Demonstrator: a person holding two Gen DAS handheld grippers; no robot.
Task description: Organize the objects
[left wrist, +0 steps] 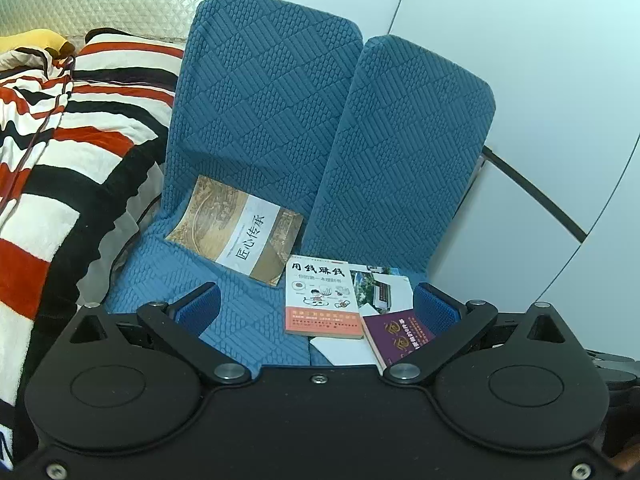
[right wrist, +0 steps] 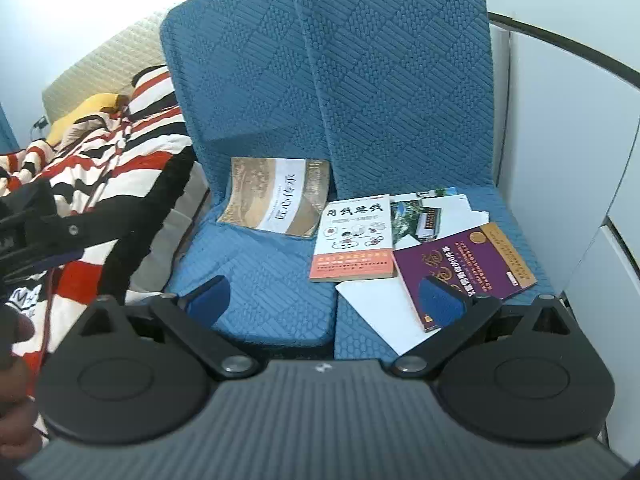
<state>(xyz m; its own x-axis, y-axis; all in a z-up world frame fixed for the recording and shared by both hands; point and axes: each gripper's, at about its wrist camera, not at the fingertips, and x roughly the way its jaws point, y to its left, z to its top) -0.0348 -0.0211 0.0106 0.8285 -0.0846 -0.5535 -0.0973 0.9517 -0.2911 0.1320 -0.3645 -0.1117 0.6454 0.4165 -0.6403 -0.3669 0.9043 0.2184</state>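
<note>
Several books lie on two blue quilted seat cushions point(left wrist: 256, 320) point(right wrist: 264, 280). A tan book with a white band point(left wrist: 240, 232) point(right wrist: 280, 200) leans against the left backrest. A white and orange book point(left wrist: 320, 296) point(right wrist: 354, 240), a photo booklet point(left wrist: 384, 288) point(right wrist: 424, 216), a purple book point(left wrist: 400, 336) point(right wrist: 464, 264) and a white sheet point(left wrist: 340, 350) point(right wrist: 380, 308) lie overlapped on the right seat. My left gripper point(left wrist: 318, 308) is open and empty above the seats. My right gripper point(right wrist: 326, 300) is open and empty, its right finger over the purple book.
A red, white and black striped blanket point(left wrist: 60, 160) point(right wrist: 120, 168) covers the bed to the left, with a cream quilted headboard point(left wrist: 100, 4) behind. White cabinet panels point(left wrist: 560, 80) point(right wrist: 568, 160) stand to the right. The left gripper's body point(right wrist: 36, 224) shows at the left edge.
</note>
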